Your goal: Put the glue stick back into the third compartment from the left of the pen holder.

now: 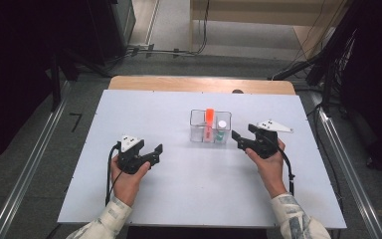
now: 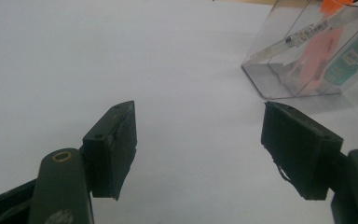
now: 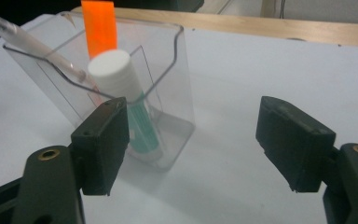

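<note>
A clear plastic holder [image 1: 195, 117] stands mid-table, split into compartments. It holds an orange marker [image 1: 209, 117], a white-capped green tube [image 1: 222, 125] and a clear pen [image 3: 32, 46]. My right gripper [image 1: 242, 138] is open just right of the holder, which rises close ahead on the left in the right gripper view [image 3: 175, 56], with the tube [image 3: 121, 88] and marker [image 3: 99, 25] inside. My left gripper [image 1: 155, 152] is open to the holder's lower left, with nothing between its jaws. In the left gripper view, the holder [image 2: 261, 70] sits at the upper right.
The white tabletop [image 1: 179, 189] has bare room in front and on both sides of the holder. A wooden strip [image 1: 179, 82] runs along the far edge. Dark stands and cables sit on the floor beyond.
</note>
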`<state>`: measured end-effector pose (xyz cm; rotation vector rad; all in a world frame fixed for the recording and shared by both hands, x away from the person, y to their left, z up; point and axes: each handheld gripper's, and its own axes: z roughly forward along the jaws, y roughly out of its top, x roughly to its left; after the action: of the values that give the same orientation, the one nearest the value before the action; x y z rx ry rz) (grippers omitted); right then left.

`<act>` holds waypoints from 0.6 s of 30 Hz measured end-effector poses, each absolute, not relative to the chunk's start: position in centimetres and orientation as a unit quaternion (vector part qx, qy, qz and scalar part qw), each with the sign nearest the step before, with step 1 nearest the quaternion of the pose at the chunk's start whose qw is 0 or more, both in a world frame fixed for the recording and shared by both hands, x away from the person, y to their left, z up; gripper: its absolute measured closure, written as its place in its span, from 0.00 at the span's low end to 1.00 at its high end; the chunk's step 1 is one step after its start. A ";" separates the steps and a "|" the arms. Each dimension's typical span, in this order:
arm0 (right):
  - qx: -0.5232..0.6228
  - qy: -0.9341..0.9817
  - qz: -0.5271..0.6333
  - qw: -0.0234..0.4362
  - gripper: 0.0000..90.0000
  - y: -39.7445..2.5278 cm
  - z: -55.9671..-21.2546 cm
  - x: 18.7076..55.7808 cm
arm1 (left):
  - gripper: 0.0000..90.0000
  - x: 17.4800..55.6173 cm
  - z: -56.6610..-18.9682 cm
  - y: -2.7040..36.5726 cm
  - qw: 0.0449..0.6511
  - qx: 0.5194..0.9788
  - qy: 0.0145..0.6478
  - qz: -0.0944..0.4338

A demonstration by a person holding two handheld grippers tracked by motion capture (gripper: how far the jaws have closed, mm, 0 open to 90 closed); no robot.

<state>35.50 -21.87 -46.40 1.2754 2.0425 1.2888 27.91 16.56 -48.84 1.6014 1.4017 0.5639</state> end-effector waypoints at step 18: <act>0.463 0.738 0.440 0.217 0.22 -24.0 -47.1 33.9 | 0.25 28.1 -49.1 17.4 0.446 0.639 0.583 0.231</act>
<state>33.95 -24.04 -47.14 1.2836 2.0450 1.2178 28.13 17.44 -49.10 1.5820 1.4451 0.5725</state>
